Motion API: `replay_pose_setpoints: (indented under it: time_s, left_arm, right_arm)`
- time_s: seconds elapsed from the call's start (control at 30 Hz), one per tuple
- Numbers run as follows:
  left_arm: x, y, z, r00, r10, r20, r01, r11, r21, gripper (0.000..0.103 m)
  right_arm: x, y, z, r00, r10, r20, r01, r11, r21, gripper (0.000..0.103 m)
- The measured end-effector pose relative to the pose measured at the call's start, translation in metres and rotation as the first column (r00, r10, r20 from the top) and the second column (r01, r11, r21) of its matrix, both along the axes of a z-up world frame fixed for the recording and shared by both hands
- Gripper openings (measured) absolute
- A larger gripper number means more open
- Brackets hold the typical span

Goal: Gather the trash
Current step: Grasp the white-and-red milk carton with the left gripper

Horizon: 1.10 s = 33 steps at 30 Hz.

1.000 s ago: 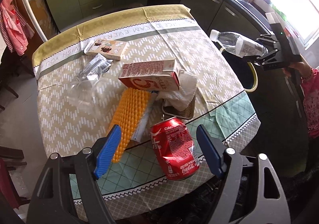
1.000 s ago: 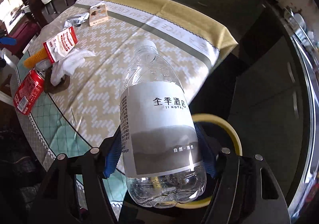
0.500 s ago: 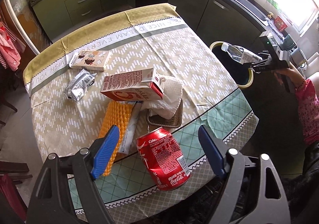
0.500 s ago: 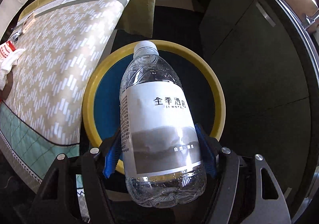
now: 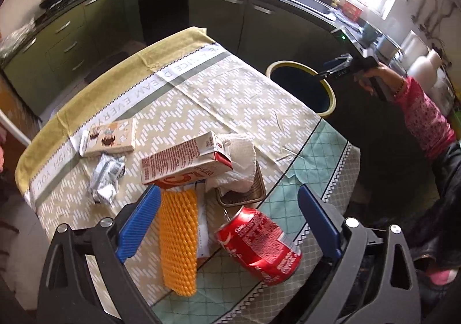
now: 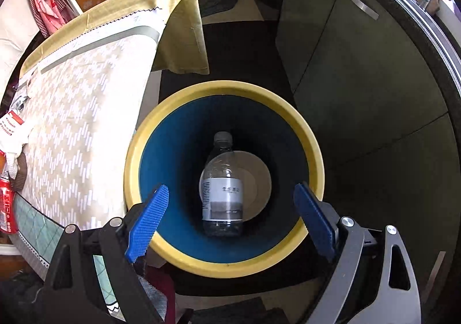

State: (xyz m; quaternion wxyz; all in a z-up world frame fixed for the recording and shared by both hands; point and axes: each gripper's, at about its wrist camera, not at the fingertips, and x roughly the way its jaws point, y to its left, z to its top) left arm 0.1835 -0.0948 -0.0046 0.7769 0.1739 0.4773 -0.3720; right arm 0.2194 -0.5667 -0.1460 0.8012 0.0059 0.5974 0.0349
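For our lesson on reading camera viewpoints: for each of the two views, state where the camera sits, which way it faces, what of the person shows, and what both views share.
Left wrist: on the left gripper, angled down at the table; jaws opening over the red can; pink sleeve and right gripper in the distance.
Right wrist: on the right gripper, facing steeply down into the bin; jaws opening, empty; water bottle inside.
Shared: bin, table, red can.
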Motion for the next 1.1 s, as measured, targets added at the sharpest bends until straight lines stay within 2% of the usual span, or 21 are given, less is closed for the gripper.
replay_pose_setpoints:
  time_s: [0.07,0.1,0.2,0.27,0.37,0.53,0.63,0.7,0.93,1.1]
  left_arm:
    - [0.001,-0.006,-0.003,0.992,-0.111,0.067,0.107,0.993,0.055,0.091]
    - [0.001,-0.010,-0.005,0.979,-0.181,0.097,0.173,0.981,0.088,0.091]
    - [0.000,-0.018,-0.014,0.921,-0.356,0.161,0.327,0.928,0.179,0.091]
    - [0.005,-0.022,-0.020,0.890,-0.426,0.163,0.392,0.897,0.204,0.091]
    - [0.018,-0.026,-0.028,0.864,-0.489,0.120,0.463,0.866,0.190,0.090]
    - [0.042,-0.031,-0.049,0.833,-0.547,0.086,0.517,0.823,0.236,0.068]
    - [0.048,-0.033,-0.065,0.800,-0.598,0.057,0.564,0.780,0.270,0.060]
    - [0.051,-0.033,-0.073,0.788,-0.614,0.044,0.576,0.762,0.295,0.059]
    - [0.060,-0.034,-0.083,0.780,-0.625,0.036,0.592,0.755,0.284,0.051]
    - [0.062,-0.030,-0.080,0.795,-0.605,0.043,0.573,0.773,0.271,0.046]
  right_arm:
    - [-0.003,0.014,0.001,1.000,0.014,-0.004,-0.015,1.000,-0.009,0.088]
    - [-0.005,0.019,0.001,1.000,0.023,-0.009,-0.023,1.000,-0.011,0.088]
    - [-0.010,0.031,-0.001,0.999,0.045,-0.020,-0.045,0.999,-0.002,0.088]
    - [-0.015,0.037,-0.001,0.998,0.059,-0.026,-0.058,0.998,0.009,0.088]
    - [-0.022,0.046,-0.001,0.997,0.072,-0.031,-0.071,0.997,0.022,0.088]
    - [-0.019,0.059,0.000,0.996,0.084,-0.017,-0.083,0.996,0.040,0.088]
    - [-0.028,0.064,0.009,0.996,0.086,0.006,-0.086,0.994,0.062,0.088]
    - [-0.034,0.065,0.014,0.996,0.084,0.014,-0.085,0.994,0.070,0.088]
    - [-0.053,0.068,0.018,0.996,0.080,0.024,-0.082,0.992,0.098,0.088]
    - [-0.064,0.070,0.015,0.997,0.074,0.035,-0.078,0.989,0.130,0.088]
